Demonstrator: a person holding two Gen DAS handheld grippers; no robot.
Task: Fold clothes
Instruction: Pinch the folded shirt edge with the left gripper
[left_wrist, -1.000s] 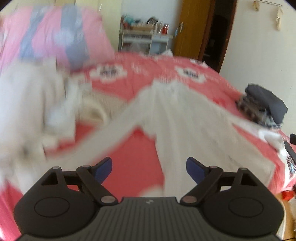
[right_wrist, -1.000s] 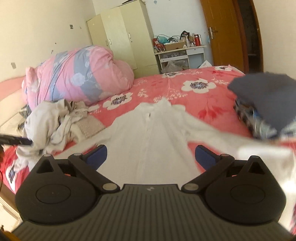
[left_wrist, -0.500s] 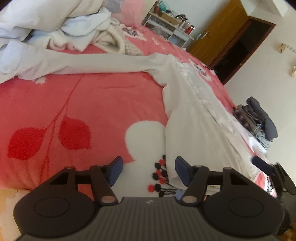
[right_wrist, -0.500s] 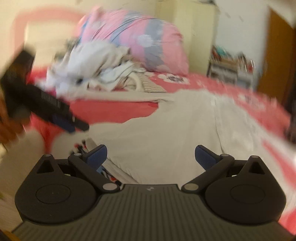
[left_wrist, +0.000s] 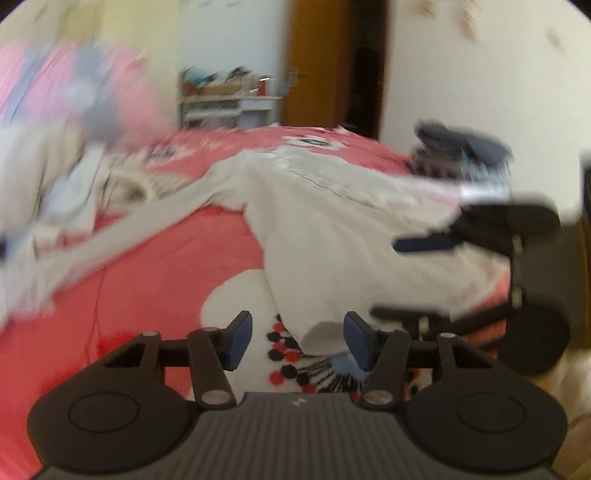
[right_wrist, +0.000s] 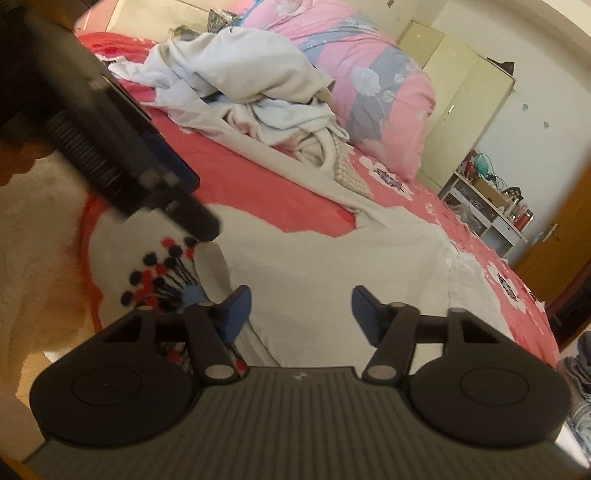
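White shirt (right_wrist: 332, 273) lies spread flat on the red flowered bedspread (right_wrist: 280, 184), its hem at the near edge of the bed, straight ahead of both hand-held grippers. One long sleeve (left_wrist: 140, 229) runs out to the left of the left hand-held gripper (left_wrist: 297, 338), toward a heap of pale crumpled clothes (right_wrist: 243, 85) that sits farther up the bed, ahead and left of both tools. Behind that heap is a pink and grey-blue quilt (right_wrist: 373, 85).

The left hand-held gripper is closing; its blue pads stand on either side of the shirt's near left hem corner, with the cloth's corner lying between them, and I see a gap on each side, so nothing is clamped. Its view is blurred. The right hand-held gripper (right_wrist: 301, 312) is closing too, jaws apart, with the shirt's hem directly ahead between the pads and no pressure on the cloth visible. In the left wrist view the right tool shows from the side, to the right of the left one, over the hem's right part. In the right wrist view the left tool (right_wrist: 110, 147) comes in from the upper left, its tip near the shirt's corner.

Beyond the right tool, at the bed's far right edge, is a small stack of dark folded clothes (left_wrist: 461, 151).
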